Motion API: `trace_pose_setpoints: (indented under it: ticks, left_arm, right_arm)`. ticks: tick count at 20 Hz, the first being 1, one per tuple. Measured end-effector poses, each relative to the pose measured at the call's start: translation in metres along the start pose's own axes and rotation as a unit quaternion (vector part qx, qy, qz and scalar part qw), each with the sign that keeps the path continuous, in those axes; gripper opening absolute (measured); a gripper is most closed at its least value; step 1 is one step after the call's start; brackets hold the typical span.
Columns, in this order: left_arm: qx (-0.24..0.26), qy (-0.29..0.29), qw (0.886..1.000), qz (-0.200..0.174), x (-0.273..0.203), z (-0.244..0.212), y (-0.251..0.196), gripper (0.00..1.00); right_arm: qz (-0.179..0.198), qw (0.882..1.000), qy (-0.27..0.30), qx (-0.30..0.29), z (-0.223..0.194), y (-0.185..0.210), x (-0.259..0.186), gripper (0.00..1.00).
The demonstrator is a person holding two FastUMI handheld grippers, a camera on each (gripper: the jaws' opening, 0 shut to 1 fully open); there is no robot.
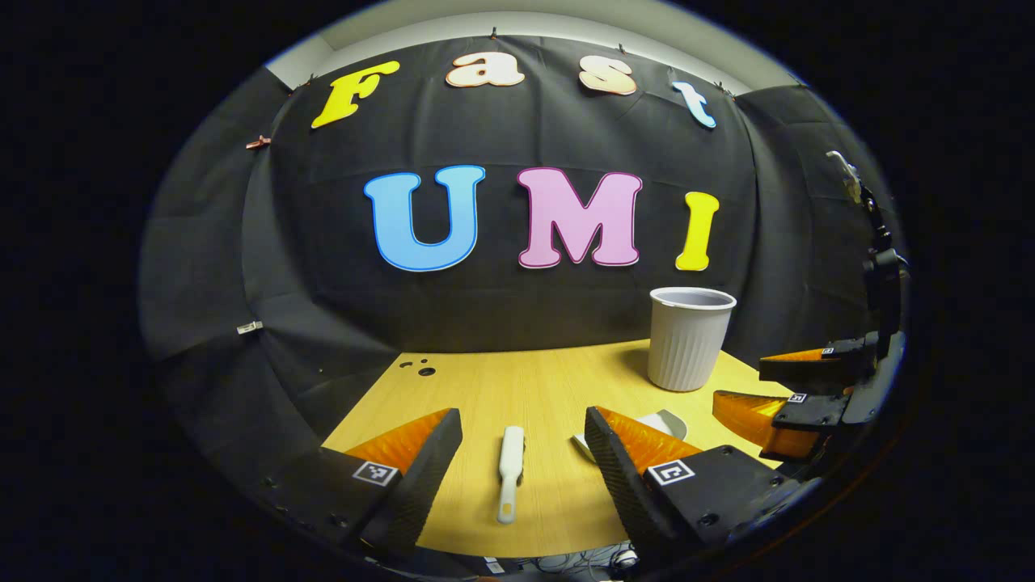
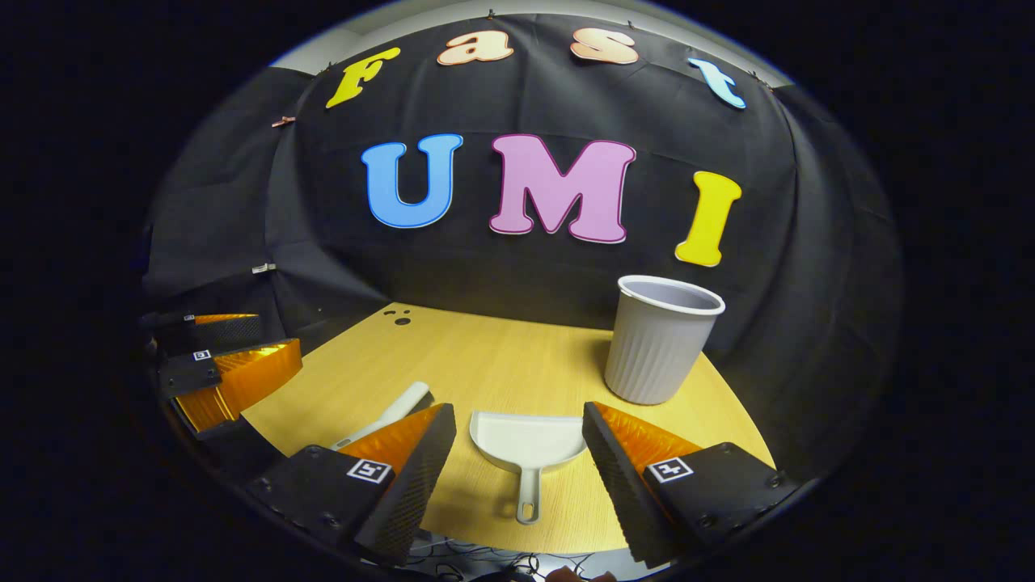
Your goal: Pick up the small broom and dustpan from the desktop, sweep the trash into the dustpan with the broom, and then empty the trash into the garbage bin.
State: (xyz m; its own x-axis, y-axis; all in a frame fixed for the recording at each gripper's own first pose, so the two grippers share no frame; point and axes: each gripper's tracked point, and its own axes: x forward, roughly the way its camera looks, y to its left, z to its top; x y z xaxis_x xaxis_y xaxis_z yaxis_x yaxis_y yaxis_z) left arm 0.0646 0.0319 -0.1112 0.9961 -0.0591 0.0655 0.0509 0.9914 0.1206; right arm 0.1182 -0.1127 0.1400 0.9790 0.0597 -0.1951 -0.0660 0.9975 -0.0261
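Broom point(image 1: 509, 473) and dustpan point(image 2: 527, 443) are both smooth pale plastic, lying flat on the wood-grain desktop point(image 2: 501, 364) near its front edge. Slim and rounded, the broom ends in a small hanging hole at the handle tip; the dustpan is a shallow scoop with a short handle pointing to the front edge. A ribbed grey garbage bin point(image 2: 659, 339) stands upright toward the back right corner. Left gripper point(image 1: 521, 453) is released, its fingers spread either side of the broom; right gripper point(image 2: 517, 449) likewise gapes around the dustpan, touching nothing.
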Motion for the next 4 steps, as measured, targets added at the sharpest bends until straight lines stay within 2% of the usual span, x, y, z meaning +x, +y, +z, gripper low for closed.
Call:
trace_pose_setpoints:
  ticks: [4]
  left_arm:
    - [-0.023,0.044,0.999,-0.008,-0.014,-0.037,-0.012,0.96]
  right_arm:
    - [-0.019,0.998,0.047,0.034,-0.047,-0.016,-0.019,0.98]
